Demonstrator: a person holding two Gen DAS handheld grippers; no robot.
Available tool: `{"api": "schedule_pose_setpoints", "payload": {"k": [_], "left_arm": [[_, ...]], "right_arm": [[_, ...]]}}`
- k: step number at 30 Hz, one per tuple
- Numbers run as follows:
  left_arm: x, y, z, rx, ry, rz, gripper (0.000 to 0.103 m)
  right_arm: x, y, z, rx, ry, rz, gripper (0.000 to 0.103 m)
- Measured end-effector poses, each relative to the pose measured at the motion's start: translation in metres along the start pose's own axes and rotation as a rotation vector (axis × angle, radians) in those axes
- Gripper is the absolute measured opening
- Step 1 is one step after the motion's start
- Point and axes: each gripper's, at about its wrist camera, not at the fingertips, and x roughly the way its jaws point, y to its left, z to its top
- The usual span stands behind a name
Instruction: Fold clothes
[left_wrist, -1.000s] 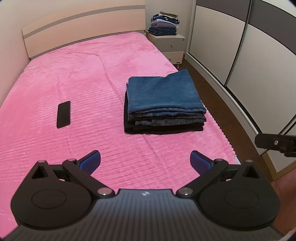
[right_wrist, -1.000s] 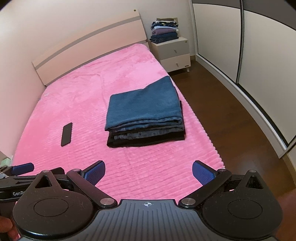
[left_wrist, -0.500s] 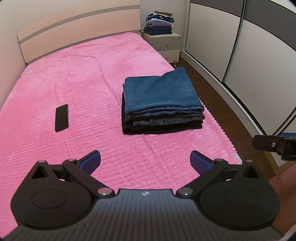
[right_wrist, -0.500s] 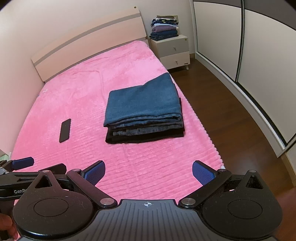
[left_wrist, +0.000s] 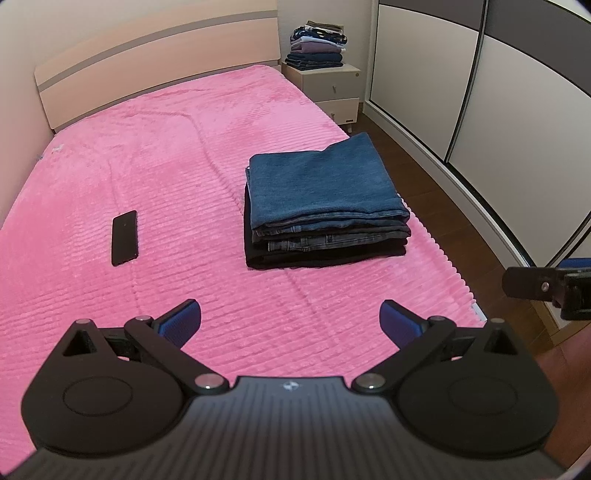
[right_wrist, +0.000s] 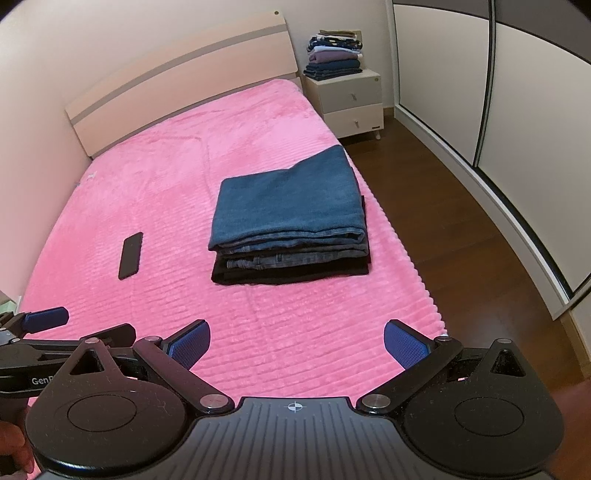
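A neat stack of folded trousers (left_wrist: 325, 206) (right_wrist: 290, 229) lies on the right half of the pink bed (left_wrist: 166, 177) (right_wrist: 177, 177), blue denim on top, black at the bottom. My left gripper (left_wrist: 290, 320) hovers open over the bed's near end, well short of the stack, with nothing between its blue pads. My right gripper (right_wrist: 296, 343) is also open and empty, held back from the stack near the foot of the bed. Part of the right gripper shows at the right edge of the left wrist view, and the left gripper's finger (right_wrist: 44, 319) at the left edge of the right wrist view.
A black phone (left_wrist: 125, 237) (right_wrist: 130, 255) lies flat on the bed left of the stack. A white nightstand (left_wrist: 327, 90) (right_wrist: 351, 98) carries another pile of folded clothes (left_wrist: 317, 50) (right_wrist: 334, 55). Wardrobe doors (left_wrist: 498, 110) line the right side across a strip of wooden floor (right_wrist: 443, 229).
Both grippers have drawn back and risen slightly from the bed, so the stack looks a bit farther off. Both have stayed open. Nothing on the bed has moved.
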Motion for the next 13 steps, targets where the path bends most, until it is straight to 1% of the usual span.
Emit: {"api": "schedule_pose_setpoints", "payload": {"k": [13], "left_arm": [[-0.004,-0.0059,-0.0023,0.025,-0.015,-0.007,0.102]], "right_arm": [[0.0007,-0.0007,0.0,0.001,0.0,0.004,0.102]]}}
